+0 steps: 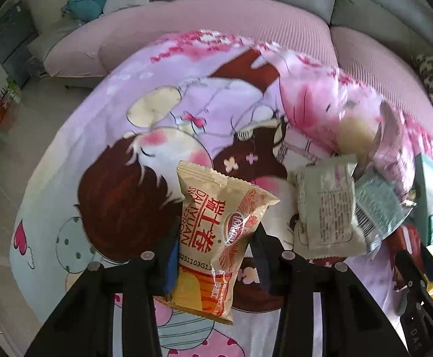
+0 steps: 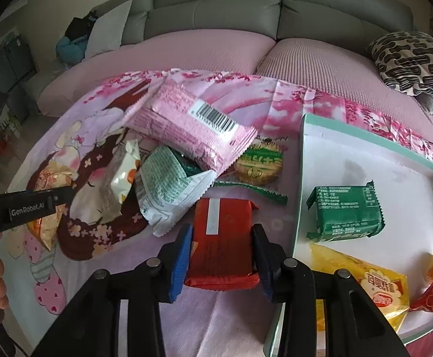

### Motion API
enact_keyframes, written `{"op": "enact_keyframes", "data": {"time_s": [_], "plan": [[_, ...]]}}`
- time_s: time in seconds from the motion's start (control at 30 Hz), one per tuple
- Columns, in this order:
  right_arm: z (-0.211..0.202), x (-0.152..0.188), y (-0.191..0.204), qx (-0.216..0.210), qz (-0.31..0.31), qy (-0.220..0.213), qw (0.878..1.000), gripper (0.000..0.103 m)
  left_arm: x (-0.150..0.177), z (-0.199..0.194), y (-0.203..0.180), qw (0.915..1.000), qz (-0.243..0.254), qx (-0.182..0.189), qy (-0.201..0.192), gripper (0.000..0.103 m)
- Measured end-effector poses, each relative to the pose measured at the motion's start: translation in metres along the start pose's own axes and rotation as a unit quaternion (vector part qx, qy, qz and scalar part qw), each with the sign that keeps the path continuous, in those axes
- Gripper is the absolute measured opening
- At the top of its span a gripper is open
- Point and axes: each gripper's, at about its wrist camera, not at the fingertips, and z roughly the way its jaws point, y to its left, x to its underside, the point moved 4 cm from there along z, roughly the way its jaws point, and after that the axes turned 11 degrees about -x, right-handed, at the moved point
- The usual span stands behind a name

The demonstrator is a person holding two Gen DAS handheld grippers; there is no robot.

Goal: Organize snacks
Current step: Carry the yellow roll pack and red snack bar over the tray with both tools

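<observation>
The left hand-held gripper (image 1: 216,247) is clenched on an orange-and-cream snack packet (image 1: 216,238), lifted clear of the cartoon-print cloth (image 1: 103,136). The right hand-held gripper (image 2: 222,253) grasps a red packet (image 2: 222,238) lying on the cloth just beside the left wall of the white tray (image 2: 365,163).

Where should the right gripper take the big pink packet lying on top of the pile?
Grip the pink packet across its short width near the raised right end, coming from above. It lies tilted on the other packets with that end propped up and clear. The right gripper must first put down the red packet.
</observation>
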Motion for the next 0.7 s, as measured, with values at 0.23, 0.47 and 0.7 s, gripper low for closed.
{"op": "enact_keyframes", "data": {"time_s": [0.23, 0.47, 0.7], "plan": [[-0.019, -0.007, 0.003, 0.000, 0.000, -0.025, 1.000, 0.042, -0.011, -0.028, 0.005, 0.9989, -0.010, 0.010, -0.044, 0.044], [-0.039, -0.012, 0.000, 0.002, 0.008, -0.053, 0.999, 0.042, -0.015, -0.050, 0.000, 0.9969, -0.018, 0.034, -0.069, 0.044], [-0.057, -0.017, -0.014, 0.004, 0.030, -0.077, 0.997, 0.042, -0.014, -0.066, -0.019, 0.9953, -0.001, 0.047, -0.084, 0.044]]}}
